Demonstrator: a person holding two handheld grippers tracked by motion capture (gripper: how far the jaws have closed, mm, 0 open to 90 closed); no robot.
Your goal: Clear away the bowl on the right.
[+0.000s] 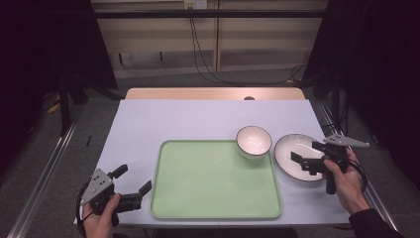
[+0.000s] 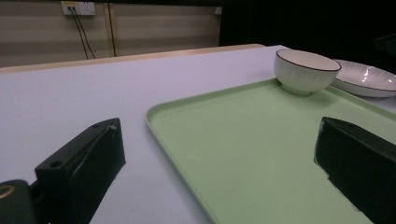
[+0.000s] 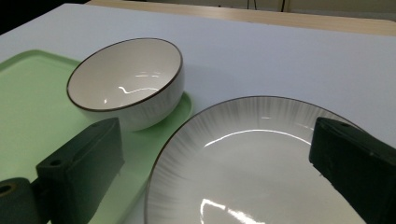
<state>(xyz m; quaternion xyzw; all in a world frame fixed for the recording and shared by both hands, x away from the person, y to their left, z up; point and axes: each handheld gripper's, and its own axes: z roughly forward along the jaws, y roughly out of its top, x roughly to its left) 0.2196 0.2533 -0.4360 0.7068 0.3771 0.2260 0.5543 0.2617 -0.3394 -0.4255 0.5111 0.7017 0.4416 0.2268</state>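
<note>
High view: right tool (image 1: 308, 152) wide over plate (image 1: 292, 148), left tool (image 1: 132, 179) wide near tray (image 1: 213, 198); prob. reaching stage, next close on plate rim.

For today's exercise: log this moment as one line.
left gripper: open, beside tray | right gripper: open, over plate | bowl: tray corner

Green tray (image 1: 213, 183), wht bowl (image 1: 253, 141).
</note>
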